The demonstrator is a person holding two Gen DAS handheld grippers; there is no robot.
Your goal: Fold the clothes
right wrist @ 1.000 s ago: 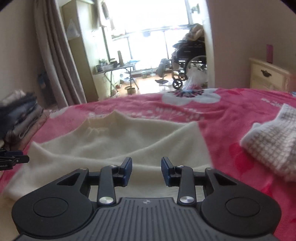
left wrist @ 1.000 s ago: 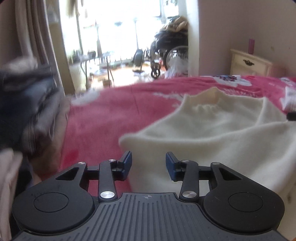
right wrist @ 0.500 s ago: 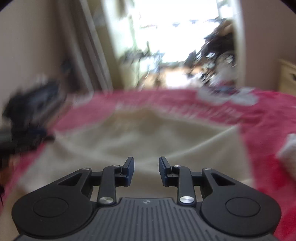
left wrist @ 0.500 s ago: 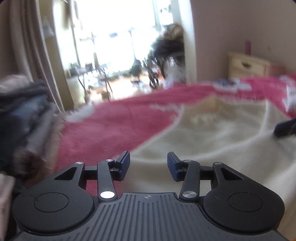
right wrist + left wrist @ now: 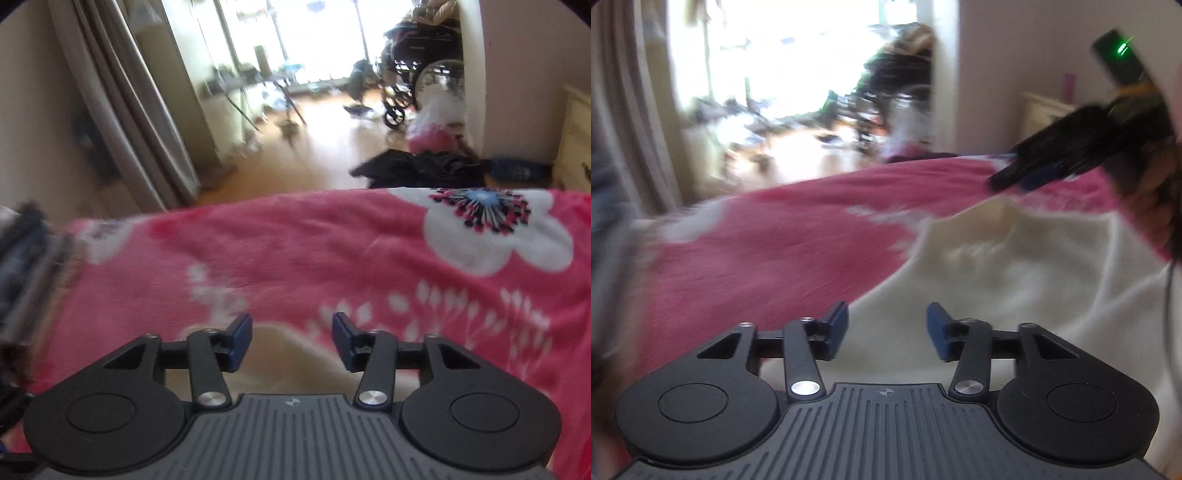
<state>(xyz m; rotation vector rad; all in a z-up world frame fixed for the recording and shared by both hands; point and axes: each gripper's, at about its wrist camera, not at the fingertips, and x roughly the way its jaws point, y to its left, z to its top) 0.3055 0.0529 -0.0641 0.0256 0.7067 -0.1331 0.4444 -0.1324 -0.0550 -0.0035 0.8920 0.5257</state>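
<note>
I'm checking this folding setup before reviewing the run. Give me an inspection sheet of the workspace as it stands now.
Surface: bed under a pink fleece blanket with white flower print.
Job's things: cream knitted sweater spread on the blanket.
Clutter: blurred stack of dark folded clothes at the bed's left edge.
Grippers: left gripper and right gripper both opening, nothing between the pads.
Cables: thin dark cord hanging by the hand.
Surroundings: beige curtain, wheelchair, dark garment on the floor.

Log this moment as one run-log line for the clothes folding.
cream sweater: flat on pink blanket | left gripper: opening, empty, over sweater | right gripper: opening, empty, at sweater's far edge
</note>
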